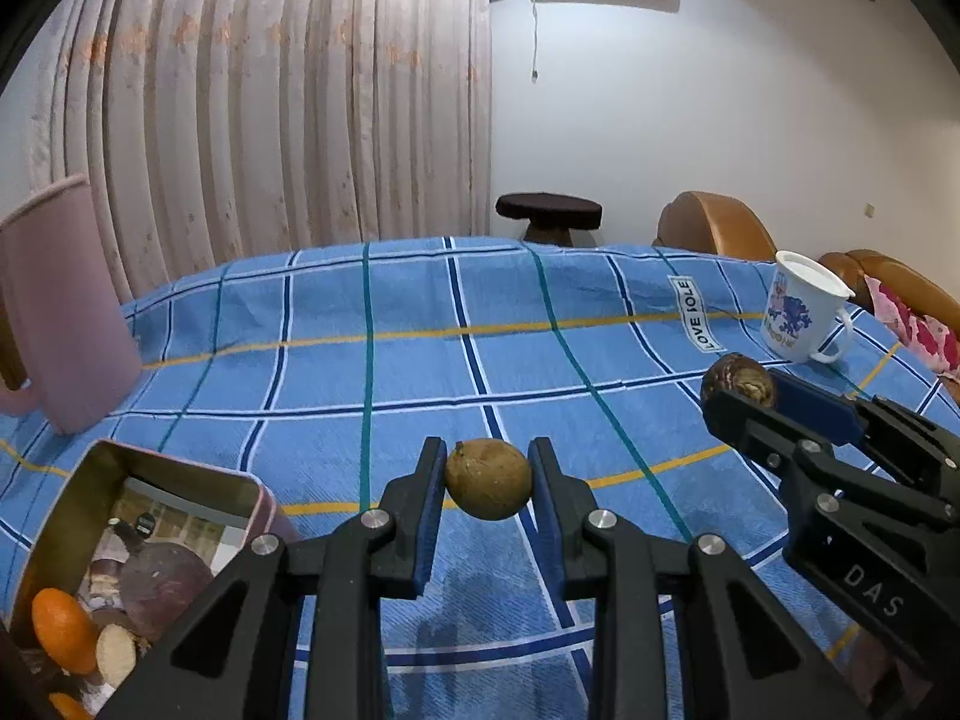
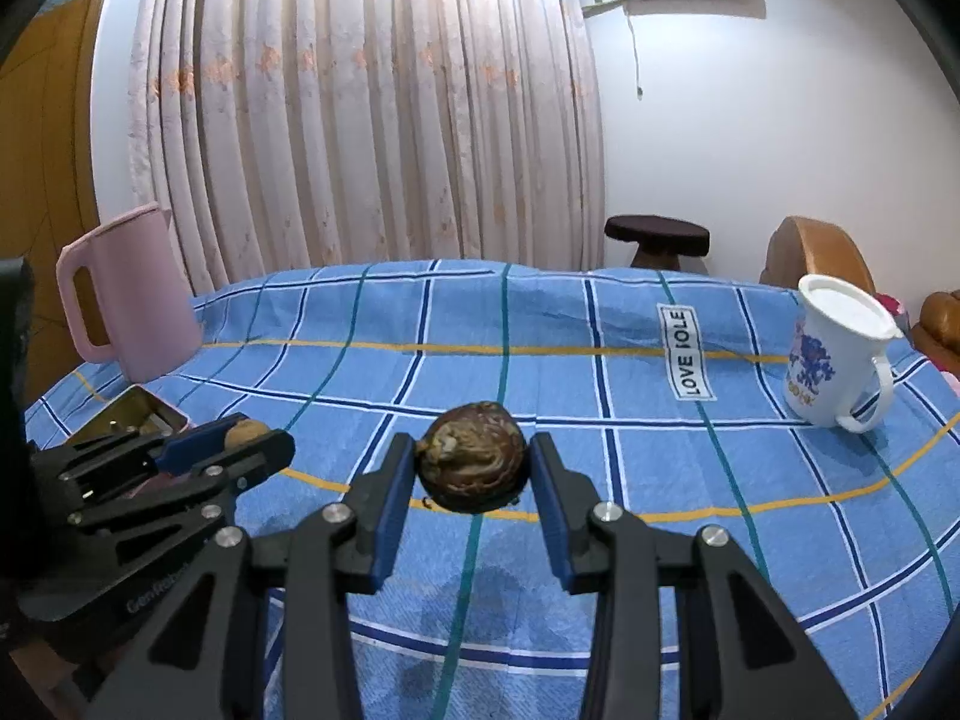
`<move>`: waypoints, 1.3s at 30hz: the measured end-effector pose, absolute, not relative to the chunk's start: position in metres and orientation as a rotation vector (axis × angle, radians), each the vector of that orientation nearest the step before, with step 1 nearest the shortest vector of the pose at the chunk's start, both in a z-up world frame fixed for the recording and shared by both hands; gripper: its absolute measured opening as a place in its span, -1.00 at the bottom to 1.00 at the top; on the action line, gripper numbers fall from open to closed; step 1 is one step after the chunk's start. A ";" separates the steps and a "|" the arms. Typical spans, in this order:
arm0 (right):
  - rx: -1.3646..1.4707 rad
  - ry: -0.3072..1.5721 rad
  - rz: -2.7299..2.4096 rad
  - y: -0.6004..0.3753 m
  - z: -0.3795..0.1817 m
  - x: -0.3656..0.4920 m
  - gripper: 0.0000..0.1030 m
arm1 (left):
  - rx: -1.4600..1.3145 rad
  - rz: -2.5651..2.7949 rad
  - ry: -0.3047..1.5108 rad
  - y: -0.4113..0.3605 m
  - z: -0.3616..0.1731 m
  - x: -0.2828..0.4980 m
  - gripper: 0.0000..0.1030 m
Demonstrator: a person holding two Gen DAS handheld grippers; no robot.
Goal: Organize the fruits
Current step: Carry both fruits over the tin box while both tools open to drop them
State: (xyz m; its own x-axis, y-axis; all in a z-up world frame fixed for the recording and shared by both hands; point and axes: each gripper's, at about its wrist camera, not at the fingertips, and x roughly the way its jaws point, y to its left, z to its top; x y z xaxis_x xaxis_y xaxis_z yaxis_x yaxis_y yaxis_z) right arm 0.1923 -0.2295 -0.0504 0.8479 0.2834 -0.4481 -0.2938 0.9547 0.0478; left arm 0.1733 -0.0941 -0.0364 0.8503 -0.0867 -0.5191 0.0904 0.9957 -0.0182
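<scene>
The tin (image 1: 150,480) holds an orange (image 1: 63,630) among other fruit.

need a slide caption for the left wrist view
Left claw grips a brownish-green fruit above the blue plaid cloth, tin of fruit at left, right claw holding a dark fruit.

Checked cloth (image 1: 420,360) matt (woven); tin (image 1: 78,498) glossy.

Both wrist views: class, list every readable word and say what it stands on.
"LOVE IOLE": white label on the tablecloth.
"DAS": body of the right gripper.
"GenRob", then cut off: body of the left gripper.
Lettering on the white mug: too blurred to read.
</scene>
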 end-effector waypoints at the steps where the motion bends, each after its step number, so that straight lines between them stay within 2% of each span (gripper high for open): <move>1: -0.029 0.458 0.303 -0.229 -0.050 0.190 -0.19 | 0.010 -0.091 0.539 -0.094 -0.036 0.172 -0.42; 23: -0.058 0.334 0.320 -0.223 -0.040 0.164 -0.19 | 0.010 -0.058 0.406 -0.086 -0.025 0.140 -0.42; 39: -0.063 0.406 0.442 -0.183 -0.042 0.141 -0.19 | -0.011 -0.054 0.448 -0.050 -0.023 0.094 -0.42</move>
